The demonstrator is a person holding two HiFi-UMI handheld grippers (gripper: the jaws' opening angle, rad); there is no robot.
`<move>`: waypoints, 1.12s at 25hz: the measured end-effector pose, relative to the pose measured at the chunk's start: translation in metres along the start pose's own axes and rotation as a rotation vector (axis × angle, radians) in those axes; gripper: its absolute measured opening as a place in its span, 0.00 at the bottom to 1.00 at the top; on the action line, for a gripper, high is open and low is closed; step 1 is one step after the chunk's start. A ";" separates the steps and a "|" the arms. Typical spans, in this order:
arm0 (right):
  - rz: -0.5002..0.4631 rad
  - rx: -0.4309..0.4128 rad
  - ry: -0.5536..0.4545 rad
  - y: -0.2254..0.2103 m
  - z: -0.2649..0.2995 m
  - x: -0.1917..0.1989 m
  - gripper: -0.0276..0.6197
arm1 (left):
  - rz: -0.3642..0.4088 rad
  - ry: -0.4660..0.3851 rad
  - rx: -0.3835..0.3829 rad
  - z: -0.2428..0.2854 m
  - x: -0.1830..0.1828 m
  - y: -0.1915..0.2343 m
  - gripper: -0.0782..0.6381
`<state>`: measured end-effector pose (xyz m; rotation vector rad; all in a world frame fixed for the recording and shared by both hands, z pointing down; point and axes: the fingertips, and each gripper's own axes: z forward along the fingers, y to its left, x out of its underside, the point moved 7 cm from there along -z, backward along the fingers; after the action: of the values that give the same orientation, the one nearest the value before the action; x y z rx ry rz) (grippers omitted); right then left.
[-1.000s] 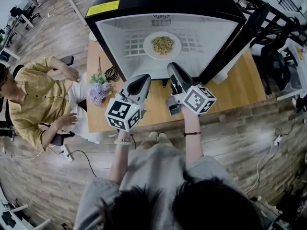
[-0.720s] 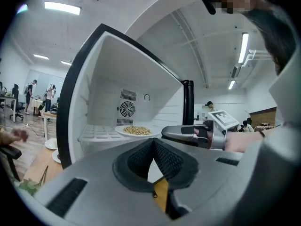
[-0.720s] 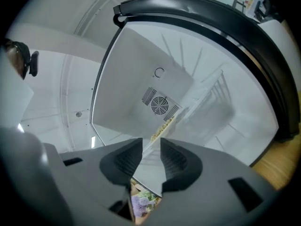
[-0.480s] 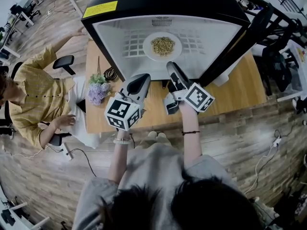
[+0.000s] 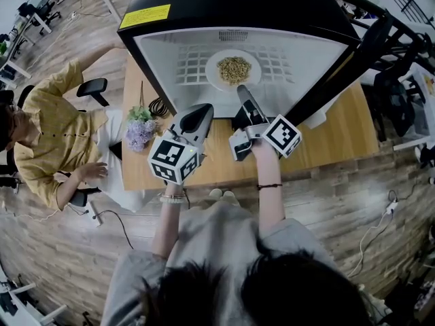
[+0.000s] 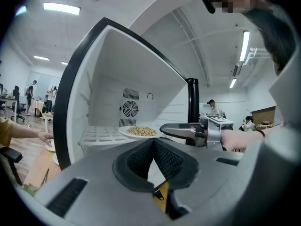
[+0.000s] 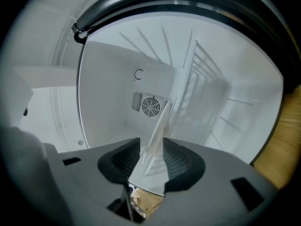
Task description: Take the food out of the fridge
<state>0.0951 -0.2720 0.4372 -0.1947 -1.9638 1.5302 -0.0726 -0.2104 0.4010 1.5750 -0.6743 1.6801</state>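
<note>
- Left gripper (image 6: 152,142) hangs outside the fridge (image 5: 238,2), jaws together on nothing. It is the farther of the two from the food.
- Right gripper (image 5: 242,92) is nearer, in the doorway and rolled on its side. Its jaws have just been opening and stand wide, with the white shelf (image 7: 162,121) edge-on in the gap, unpressed.
- The plate (image 5: 212,65) of food (image 5: 234,70) sits on that shelf just ahead of the right tips. It is round, with no long axis.
- The yellow label (image 5: 145,15) on the fridge top is too small to read, and no brand shows.
</note>
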 end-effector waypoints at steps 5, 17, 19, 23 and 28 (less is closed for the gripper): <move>0.035 0.007 -0.002 -0.004 0.006 -0.001 0.26 | 0.002 0.000 -0.005 0.003 -0.001 0.005 0.12; 0.163 -0.020 -0.027 -0.007 0.014 -0.001 0.25 | 0.002 0.000 -0.010 0.006 -0.002 0.009 0.12; 0.177 -0.023 -0.031 -0.007 0.015 -0.001 0.25 | 0.003 0.000 -0.014 0.006 -0.002 0.010 0.12; 0.215 -0.026 -0.041 -0.008 0.016 0.000 0.23 | 0.005 -0.002 -0.024 0.004 -0.003 0.012 0.12; 0.242 -0.027 -0.047 -0.010 0.016 0.001 0.19 | 0.004 0.002 -0.035 0.001 -0.002 0.013 0.12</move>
<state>0.0881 -0.2879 0.4450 -0.4244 -2.0587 1.6735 -0.0821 -0.2197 0.4002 1.5485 -0.7024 1.6642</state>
